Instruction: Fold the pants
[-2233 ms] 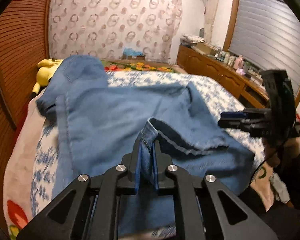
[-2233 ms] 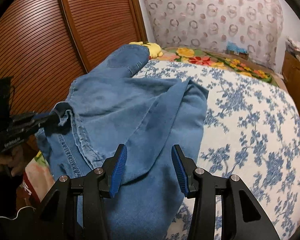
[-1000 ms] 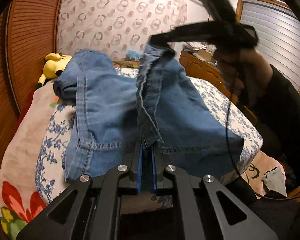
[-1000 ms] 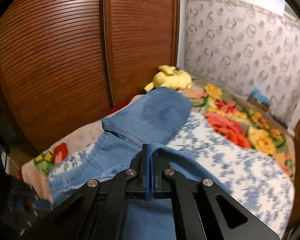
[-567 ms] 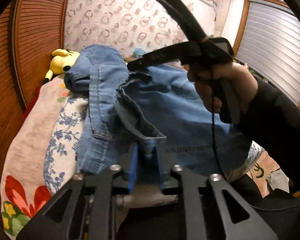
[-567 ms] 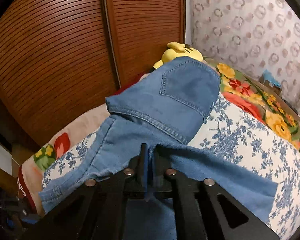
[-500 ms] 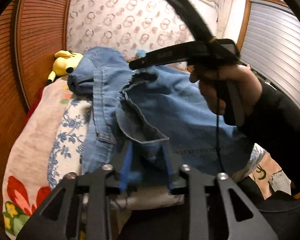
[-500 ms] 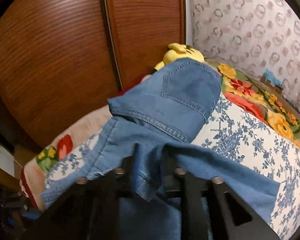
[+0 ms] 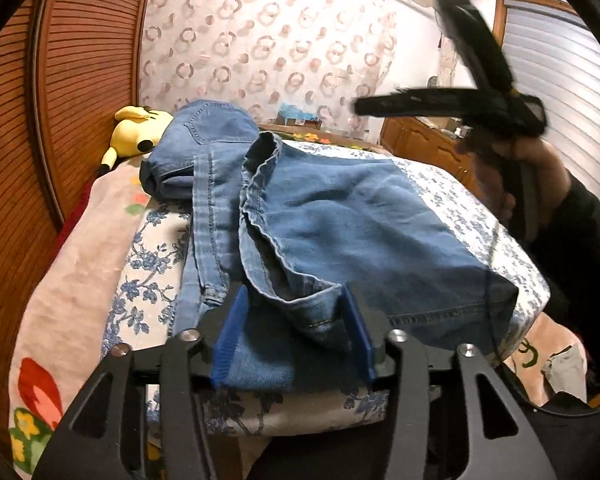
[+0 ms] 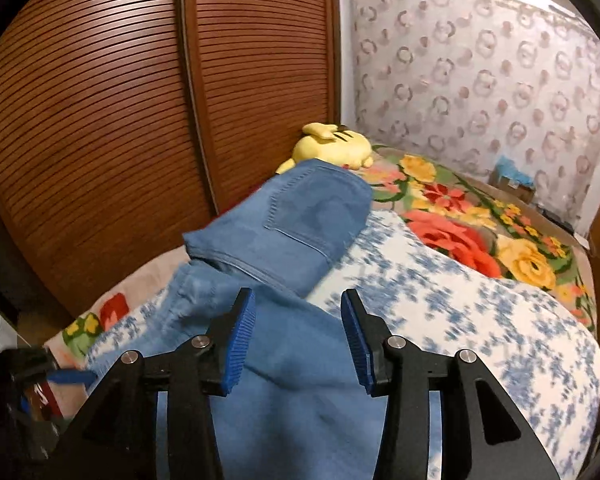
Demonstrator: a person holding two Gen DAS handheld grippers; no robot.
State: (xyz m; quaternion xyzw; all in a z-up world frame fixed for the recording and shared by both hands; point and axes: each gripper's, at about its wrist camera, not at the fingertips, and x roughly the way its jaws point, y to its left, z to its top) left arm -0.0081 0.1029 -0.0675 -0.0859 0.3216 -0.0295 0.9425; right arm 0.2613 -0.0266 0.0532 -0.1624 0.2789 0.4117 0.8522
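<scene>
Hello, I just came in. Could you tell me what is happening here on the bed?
A person with a two-finger gripper in each hand is folding blue jeans on a bed. One leg is laid over the rest, its hem near the back pocket. The left gripper is opening; the denim edge lies loose between its pads. The right gripper is opening too, above the jeans, holding nothing. A yellow plush toy lies by the wooden sliding doors.

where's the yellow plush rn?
The yellow plush lies at the far end of the bed, against the wooden doors, touching the far end of the jeans; upper left in the left wrist view.
</scene>
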